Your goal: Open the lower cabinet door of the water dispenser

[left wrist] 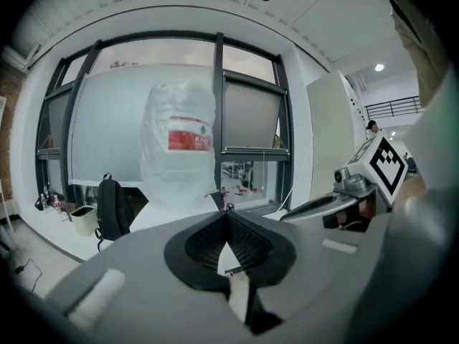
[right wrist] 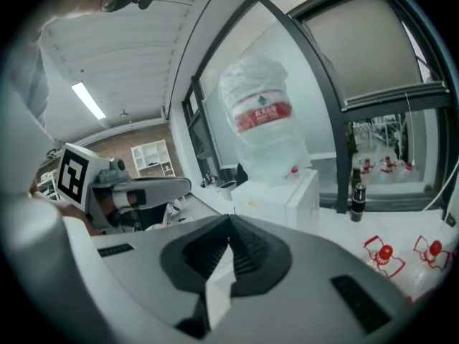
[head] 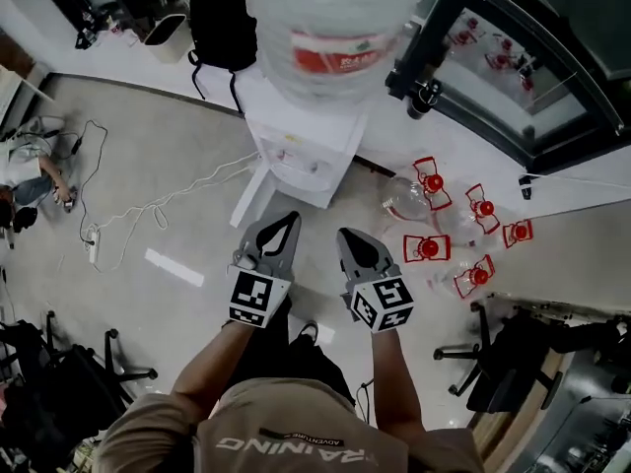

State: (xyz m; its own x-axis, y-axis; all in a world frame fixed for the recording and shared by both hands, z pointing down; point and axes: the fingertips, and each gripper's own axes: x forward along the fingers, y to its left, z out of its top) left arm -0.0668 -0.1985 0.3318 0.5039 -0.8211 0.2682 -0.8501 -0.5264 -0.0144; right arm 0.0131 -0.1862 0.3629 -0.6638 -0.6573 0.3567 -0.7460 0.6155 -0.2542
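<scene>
Soft daylight from the windows (left wrist: 115,113) backlights the pale water bottle (left wrist: 178,149), a ceiling strip (right wrist: 89,100) glows, and both fisheye gripper views darken at their rims.

The pale floor (head: 148,195) carries the white water dispenser (head: 301,151), a cluster of clear red-capped bottles (head: 454,230) just beside it, and a power strip (head: 93,246) with its white cable (head: 168,203).

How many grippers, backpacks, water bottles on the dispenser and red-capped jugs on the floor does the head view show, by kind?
Grippers, left gripper and right gripper: 2
Black backpack: 1
Water bottle on the water dispenser: 1
Red-capped jugs: 5
Total: 9
</scene>
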